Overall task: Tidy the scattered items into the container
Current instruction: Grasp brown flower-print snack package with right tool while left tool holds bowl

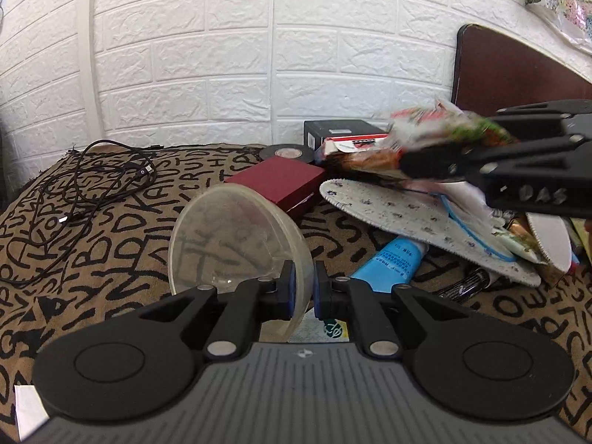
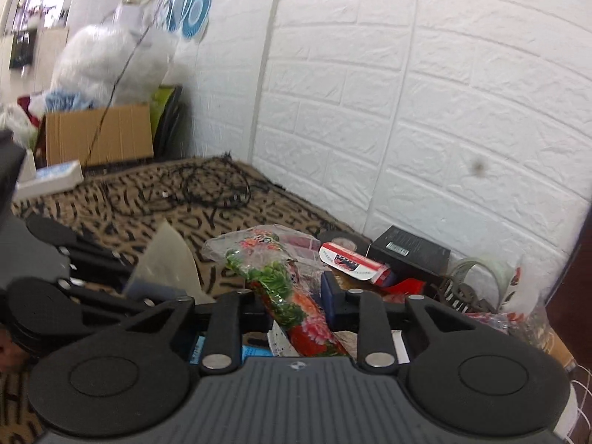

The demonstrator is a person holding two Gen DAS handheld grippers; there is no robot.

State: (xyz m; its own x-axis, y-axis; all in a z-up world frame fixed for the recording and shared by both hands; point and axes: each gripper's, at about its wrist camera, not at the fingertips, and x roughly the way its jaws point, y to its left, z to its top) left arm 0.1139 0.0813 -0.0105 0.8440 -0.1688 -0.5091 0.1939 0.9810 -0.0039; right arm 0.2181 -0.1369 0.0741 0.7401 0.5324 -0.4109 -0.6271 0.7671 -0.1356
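Black cable (image 1: 92, 181) tangled on the patterned cloth (image 1: 111, 251), far left of the clear bowl (image 1: 236, 244). Clear plastic, that bowl: tipped on edge, rim pinched tight in the left gripper (image 1: 301, 288), mouth turned left. Dark red box (image 1: 277, 185) just behind the bowl, flat on the cloth. Beyond that box, a black tape roll (image 1: 285, 151) and a black box (image 1: 340, 129) against the white brick wall (image 1: 259, 37). Right of the bowl, a blue tube (image 1: 392, 262) lying partly under a speckled white insole (image 1: 407, 218) in the heap. Above the heap, well right of the bowl, the right gripper (image 2: 292, 296) clamped narrow on a flowered plastic packet (image 2: 281, 277), lifted clear of the pile and blurred. Red-and-white carton (image 2: 351, 261) behind the packet, next to the black box. Dark brown headboard (image 1: 518, 70) at far right by the wall.
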